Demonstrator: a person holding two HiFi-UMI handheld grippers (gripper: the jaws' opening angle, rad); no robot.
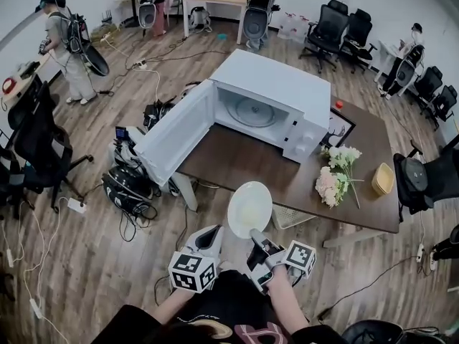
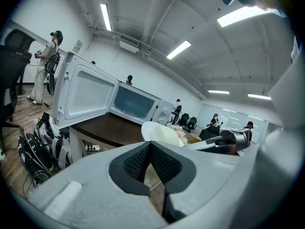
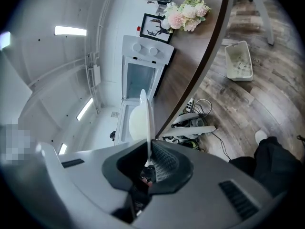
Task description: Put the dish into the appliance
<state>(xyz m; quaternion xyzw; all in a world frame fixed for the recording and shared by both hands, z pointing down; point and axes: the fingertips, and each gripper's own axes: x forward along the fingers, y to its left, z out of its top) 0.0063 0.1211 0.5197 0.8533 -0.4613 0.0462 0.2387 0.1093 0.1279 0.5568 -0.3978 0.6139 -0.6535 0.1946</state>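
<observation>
Right now the white dish [image 1: 249, 208] is up in the air in front of the microwave [image 1: 276, 102], well short of its open mouth and about over the near edge of the brown table [image 1: 237, 160] the oven sits on. The right gripper [image 1: 256, 235] has it by the rim: its two pads are pinched onto the edge farthest from the microwave, and the dish stands up out of them, thin and edge-on from that gripper's own view. The left gripper [image 1: 213, 236] is just beside it, on the door side of the microwave. Its jaws are pressed together at the tips with nothing between them, and it is not touching the dish.

The microwave's door [image 1: 176, 131] is swung wide, out past the table's end. Inside, the glass turntable [image 1: 254, 111] lies bare. On the control-panel side of the microwave lie a bunch of pale flowers [image 1: 336, 178] and, beyond them, a small yellow bowl [image 1: 382, 180]. A white mesh basket [image 1: 290, 217] sits on the floor below the table's front edge.
</observation>
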